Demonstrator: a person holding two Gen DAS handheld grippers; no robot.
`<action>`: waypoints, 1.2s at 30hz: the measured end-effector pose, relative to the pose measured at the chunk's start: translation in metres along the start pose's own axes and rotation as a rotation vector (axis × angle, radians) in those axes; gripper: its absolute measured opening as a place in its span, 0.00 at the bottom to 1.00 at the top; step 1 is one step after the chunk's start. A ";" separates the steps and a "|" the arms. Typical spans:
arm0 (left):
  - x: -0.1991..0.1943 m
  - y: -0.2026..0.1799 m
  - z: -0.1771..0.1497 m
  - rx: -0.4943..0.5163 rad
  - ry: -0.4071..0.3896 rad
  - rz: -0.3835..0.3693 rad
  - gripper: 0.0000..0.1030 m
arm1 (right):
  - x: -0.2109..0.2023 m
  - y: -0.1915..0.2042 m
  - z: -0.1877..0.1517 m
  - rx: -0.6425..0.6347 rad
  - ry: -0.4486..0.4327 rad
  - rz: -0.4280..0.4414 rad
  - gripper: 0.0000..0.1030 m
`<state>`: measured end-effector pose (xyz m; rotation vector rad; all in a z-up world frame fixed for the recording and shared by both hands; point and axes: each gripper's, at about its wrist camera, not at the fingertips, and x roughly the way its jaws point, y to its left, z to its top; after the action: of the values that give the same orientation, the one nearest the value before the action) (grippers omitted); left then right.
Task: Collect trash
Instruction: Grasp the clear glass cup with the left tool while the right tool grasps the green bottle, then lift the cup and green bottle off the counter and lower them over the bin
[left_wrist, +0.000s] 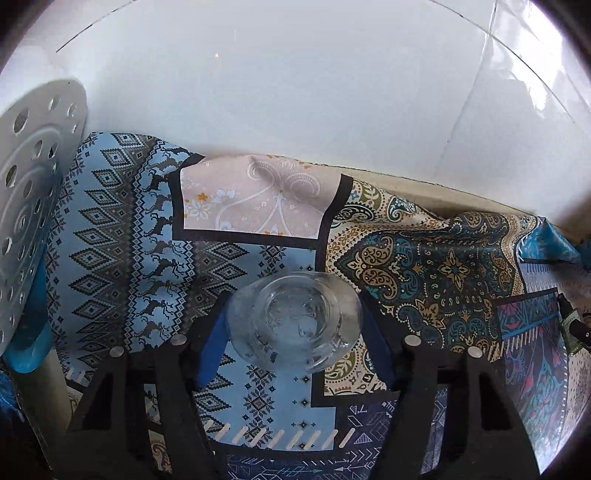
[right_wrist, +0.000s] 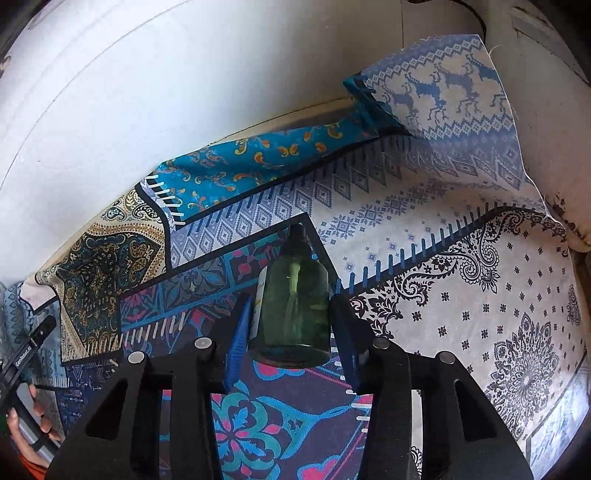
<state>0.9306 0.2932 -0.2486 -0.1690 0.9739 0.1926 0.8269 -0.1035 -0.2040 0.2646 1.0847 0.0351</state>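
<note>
Setting: White tiled wall (left_wrist: 295, 92) filled the upper half of the left wrist view; below it a counter (left_wrist: 122, 236) lay under a patchwork-print cloth (right_wrist: 461, 295), rumpled along its far edge.
Left tool: Left tool (left_wrist: 295, 325) was clenched on a clear glass jar (left_wrist: 295, 319) at lower centre of its frame, 1 blue pad (left_wrist: 212, 343) touching each side.
Jar contents: Glass jar looked empty; only the cloth pattern showed through its bottom.
Right tool: Right tool (right_wrist: 291, 314) was gripping a green glass bottle (right_wrist: 291, 310) at centre of its frame, dark cap (right_wrist: 296, 236) pointing away from the camera.
Bottle contents: A pale tube ran down inside; whether any liquid remained could not be told.
Other things: A white perforated disc (left_wrist: 33, 206) stood at the left edge of the left wrist view, above something blue; the person's hand (right_wrist: 33, 413) showed at lower left of the right wrist view.
Trash spot: No bin appeared in either view.
Step in hand: Probably carrying both pieces off the counter toward a bin.
Doing it well: Smooth round glass can slip between flat pads, so a firm squeeze, a level carry and a low release into the bin would suit, 1 piece at a time to keep glass from striking glass.
</note>
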 end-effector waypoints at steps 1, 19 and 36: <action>-0.002 0.002 -0.001 0.002 0.002 -0.003 0.63 | -0.003 -0.001 -0.001 -0.006 -0.003 0.002 0.37; -0.150 -0.058 -0.106 0.080 -0.060 -0.035 0.63 | -0.137 -0.034 -0.067 -0.216 -0.067 0.149 0.37; -0.342 -0.085 -0.254 -0.027 -0.208 0.002 0.63 | -0.248 -0.035 -0.178 -0.405 -0.121 0.352 0.37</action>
<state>0.5601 0.1231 -0.0993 -0.1689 0.7646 0.2205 0.5510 -0.1420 -0.0745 0.0871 0.8776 0.5417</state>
